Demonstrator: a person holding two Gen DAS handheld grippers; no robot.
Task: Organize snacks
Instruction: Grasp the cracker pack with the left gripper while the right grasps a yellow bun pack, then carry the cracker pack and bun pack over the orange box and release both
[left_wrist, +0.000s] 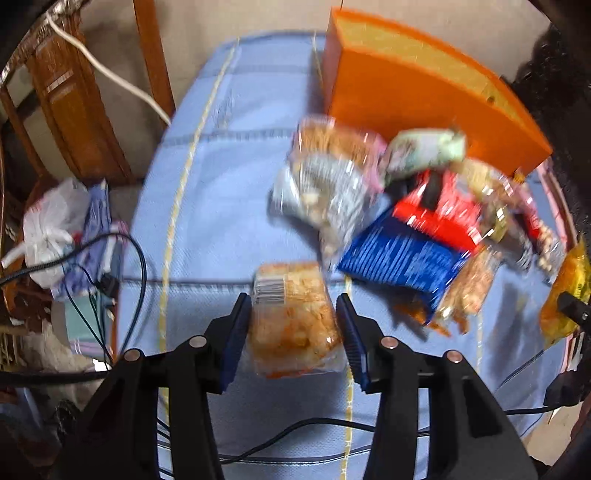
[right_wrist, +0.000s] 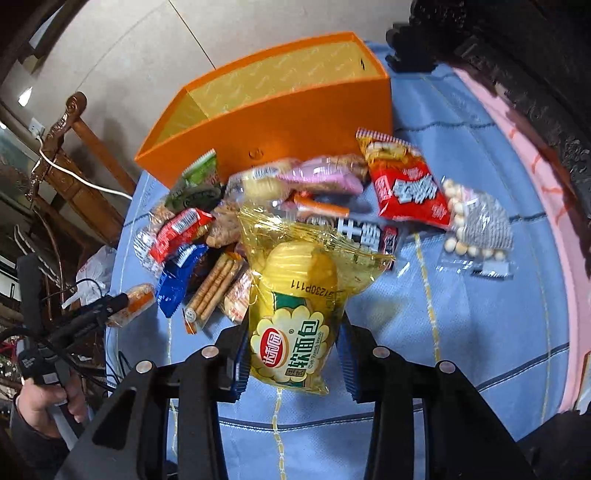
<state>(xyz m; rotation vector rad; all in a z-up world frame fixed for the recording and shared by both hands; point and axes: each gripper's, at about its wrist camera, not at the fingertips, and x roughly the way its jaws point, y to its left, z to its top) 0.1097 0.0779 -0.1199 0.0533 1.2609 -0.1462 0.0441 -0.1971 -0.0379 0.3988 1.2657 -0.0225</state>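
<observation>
We read "软面包" and the code "230P111" on the yellow bread bag (right_wrist: 295, 314), which our right gripper (right_wrist: 293, 354) pinches between its pads above the blue tablecloth (right_wrist: 461, 314). Our left gripper (left_wrist: 293, 332) squeezes a clear snack pack (left_wrist: 291, 317) with a barcode label. The other snacks are heaped beside the open orange box (right_wrist: 266, 122); writing on the red bag (right_wrist: 406, 184) is illegible.

both wrist views look steeply down, close over the snack pile (left_wrist: 399, 221) and orange box (right_wrist: 280, 122).
</observation>
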